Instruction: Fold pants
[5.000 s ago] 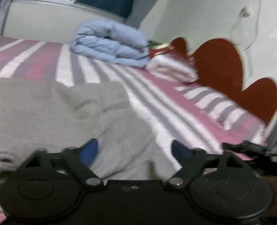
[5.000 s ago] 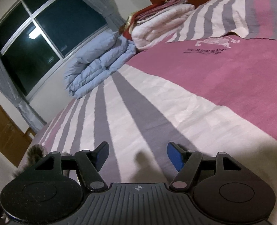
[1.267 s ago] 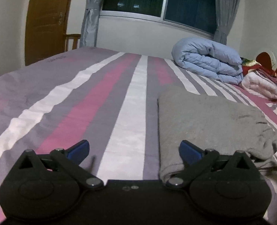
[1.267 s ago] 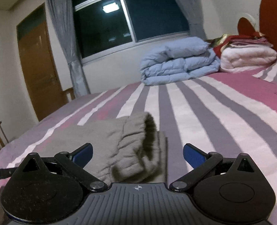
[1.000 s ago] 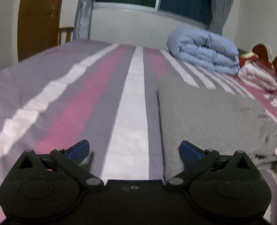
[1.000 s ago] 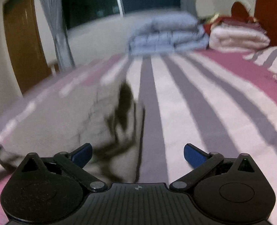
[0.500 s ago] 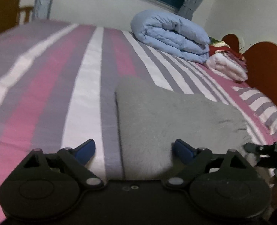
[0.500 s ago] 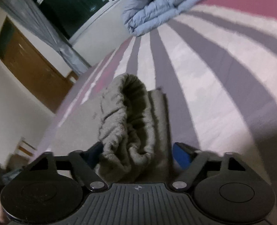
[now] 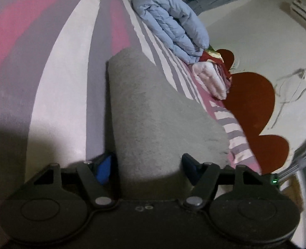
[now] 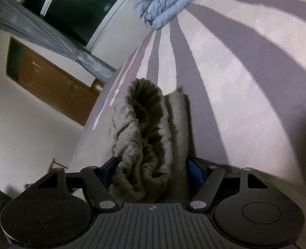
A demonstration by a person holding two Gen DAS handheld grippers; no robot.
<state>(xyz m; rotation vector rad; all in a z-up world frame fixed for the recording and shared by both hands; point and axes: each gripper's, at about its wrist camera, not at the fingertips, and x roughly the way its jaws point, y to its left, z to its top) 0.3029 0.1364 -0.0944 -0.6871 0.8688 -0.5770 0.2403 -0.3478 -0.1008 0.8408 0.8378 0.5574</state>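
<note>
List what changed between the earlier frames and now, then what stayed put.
Both grippers came down onto the folded grey pants: the left gripper now straddles one end, the right gripper the bunched waistband end, fingers against the cloth. The pants remain folded on the striped bed; the blue duvet is unmoved.

Left tongs (image 9: 147, 166) and right tongs (image 10: 153, 169) point forward, low, their jaws parted.
</note>
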